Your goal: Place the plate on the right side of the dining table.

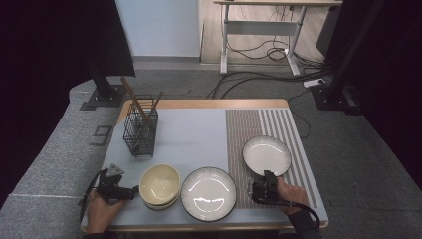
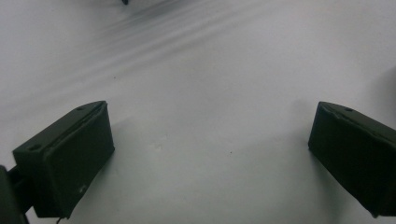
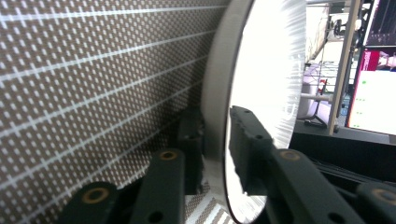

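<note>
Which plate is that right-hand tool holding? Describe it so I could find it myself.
Start at the brown woven placemat with pale stripes on the right side of the table. The small white plate lies on it, its near rim pinched between the jaws of the right gripper. Unlike the larger dark-rimmed plate and the cream bowls to its left, it is smaller and on the mat.

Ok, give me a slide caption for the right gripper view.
Right gripper jaws clamp the rim of a small white plate above the brown woven placemat.
</note>
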Demonstrator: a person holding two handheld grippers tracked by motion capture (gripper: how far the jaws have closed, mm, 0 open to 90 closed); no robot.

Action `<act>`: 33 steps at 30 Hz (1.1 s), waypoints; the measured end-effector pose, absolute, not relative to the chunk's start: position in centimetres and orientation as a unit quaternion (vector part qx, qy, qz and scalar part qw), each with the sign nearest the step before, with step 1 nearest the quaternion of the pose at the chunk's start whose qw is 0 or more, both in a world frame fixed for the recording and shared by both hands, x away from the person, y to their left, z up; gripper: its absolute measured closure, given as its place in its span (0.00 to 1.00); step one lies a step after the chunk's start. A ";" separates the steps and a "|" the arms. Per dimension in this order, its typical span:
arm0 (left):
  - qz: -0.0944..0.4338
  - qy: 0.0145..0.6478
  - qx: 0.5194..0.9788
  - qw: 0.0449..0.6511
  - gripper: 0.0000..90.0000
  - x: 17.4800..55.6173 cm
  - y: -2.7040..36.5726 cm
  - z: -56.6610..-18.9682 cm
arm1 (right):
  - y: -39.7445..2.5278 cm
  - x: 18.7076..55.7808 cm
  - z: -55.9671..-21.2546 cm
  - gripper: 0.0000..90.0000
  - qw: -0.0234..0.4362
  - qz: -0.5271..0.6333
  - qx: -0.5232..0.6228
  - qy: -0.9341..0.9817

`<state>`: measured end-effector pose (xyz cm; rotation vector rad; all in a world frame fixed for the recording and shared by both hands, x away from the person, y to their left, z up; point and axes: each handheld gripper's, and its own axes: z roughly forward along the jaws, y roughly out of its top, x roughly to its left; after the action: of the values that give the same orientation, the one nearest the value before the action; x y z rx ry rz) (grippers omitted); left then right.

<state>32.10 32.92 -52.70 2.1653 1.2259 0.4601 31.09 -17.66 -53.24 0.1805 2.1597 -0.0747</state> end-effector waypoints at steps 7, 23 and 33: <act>0.174 0.462 0.816 0.301 0.00 32.1 32.9 -52.7 | -17.9 30.8 -52.4 0.68 0.467 -0.018 0.088 0.880; 0.174 0.462 0.816 0.301 0.00 32.1 32.9 -52.7 | -18.1 30.0 -50.5 0.48 0.464 0.008 0.092 0.881; 0.174 0.462 0.816 0.301 0.00 32.1 32.9 -52.7 | -18.1 29.3 -48.6 0.39 0.446 0.048 0.111 0.887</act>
<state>32.08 32.91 -52.70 2.1647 1.2251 0.4623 29.34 -18.13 -48.63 0.2759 2.1960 0.1178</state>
